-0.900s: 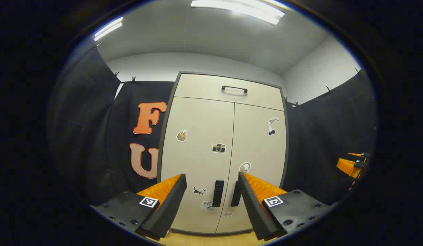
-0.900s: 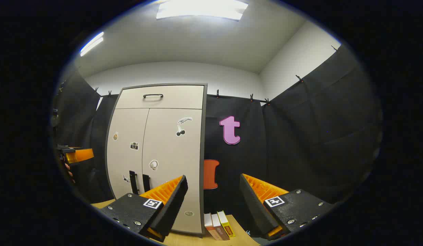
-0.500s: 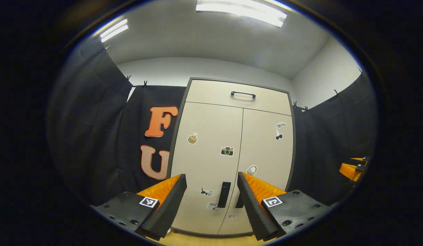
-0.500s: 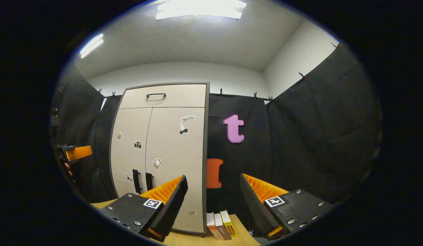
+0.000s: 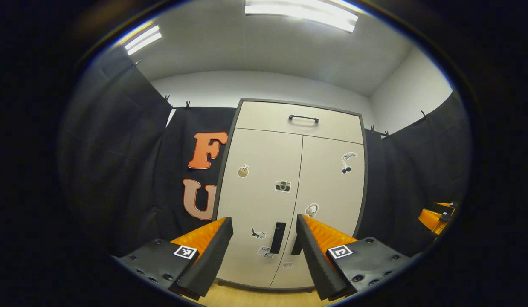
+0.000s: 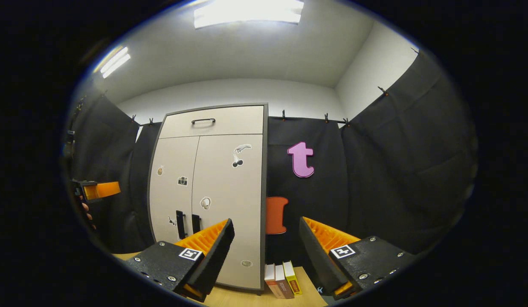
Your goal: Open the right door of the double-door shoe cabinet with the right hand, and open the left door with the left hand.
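Left claw (image 6: 95, 190) cut off (edge); stickers (image 5: 282, 186) too small.

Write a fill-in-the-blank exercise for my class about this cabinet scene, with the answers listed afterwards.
1. Both doors of the shoe cabinet are ____.
2. The left hand-held gripper has its fingers ____, well short of the door handles.
3. Beside the cabinet's foot, three ____ stand on the floor.
4. The camera sticker is on the ____ door.

Answers: closed; open; books; left

A smooth matt finish is seen on the tall beige shoe cabinet (image 5: 264, 179), dark handles (image 5: 278, 237) look like plastic, floor (image 6: 255, 298) looks like light wood.
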The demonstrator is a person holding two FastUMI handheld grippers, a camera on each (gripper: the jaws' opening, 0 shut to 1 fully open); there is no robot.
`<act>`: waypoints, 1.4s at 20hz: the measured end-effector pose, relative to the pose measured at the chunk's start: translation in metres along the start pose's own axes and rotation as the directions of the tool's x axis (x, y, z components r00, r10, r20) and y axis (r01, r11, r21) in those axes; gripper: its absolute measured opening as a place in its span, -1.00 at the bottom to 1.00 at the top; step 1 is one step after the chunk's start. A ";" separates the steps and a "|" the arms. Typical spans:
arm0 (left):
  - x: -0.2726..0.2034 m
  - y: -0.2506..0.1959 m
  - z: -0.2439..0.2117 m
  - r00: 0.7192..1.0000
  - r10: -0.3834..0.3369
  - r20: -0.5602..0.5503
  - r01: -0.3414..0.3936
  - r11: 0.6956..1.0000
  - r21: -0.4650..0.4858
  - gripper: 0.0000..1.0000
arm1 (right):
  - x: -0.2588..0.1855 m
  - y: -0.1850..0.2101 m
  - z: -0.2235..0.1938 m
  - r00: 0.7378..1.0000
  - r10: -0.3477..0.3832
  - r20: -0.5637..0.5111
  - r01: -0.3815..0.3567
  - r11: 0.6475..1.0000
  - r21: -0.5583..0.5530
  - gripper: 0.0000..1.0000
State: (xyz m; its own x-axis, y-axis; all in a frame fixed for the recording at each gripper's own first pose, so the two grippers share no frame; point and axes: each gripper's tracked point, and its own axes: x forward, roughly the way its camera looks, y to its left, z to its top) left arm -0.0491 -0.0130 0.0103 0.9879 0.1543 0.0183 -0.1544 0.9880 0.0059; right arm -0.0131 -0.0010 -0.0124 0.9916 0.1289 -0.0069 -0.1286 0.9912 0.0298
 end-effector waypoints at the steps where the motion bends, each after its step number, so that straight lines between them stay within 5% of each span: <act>1: -0.004 -0.002 0.000 1.000 0.009 0.000 -0.009 1.000 0.009 0.92 | -0.002 -0.001 -0.001 1.000 0.009 -0.003 -0.009 1.000 0.002 0.87; 12: -0.020 -0.008 -0.002 1.000 0.028 0.001 -0.028 0.998 0.048 0.86 | 0.007 0.002 -0.016 0.999 0.042 -0.032 -0.041 0.999 0.035 0.87; 28: 0.097 0.054 -0.029 0.996 -0.092 0.018 0.090 0.994 0.069 0.92 | 0.103 0.083 -0.045 0.996 -0.019 -0.085 0.022 0.999 0.030 0.87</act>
State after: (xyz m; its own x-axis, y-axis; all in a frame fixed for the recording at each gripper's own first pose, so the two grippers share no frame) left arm 0.0385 0.0559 -0.0169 0.9974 0.0628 0.0359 -0.0654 0.9950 0.0760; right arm 0.0784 0.0956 -0.0553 0.9895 0.1118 -0.0920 -0.1066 0.9925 0.0598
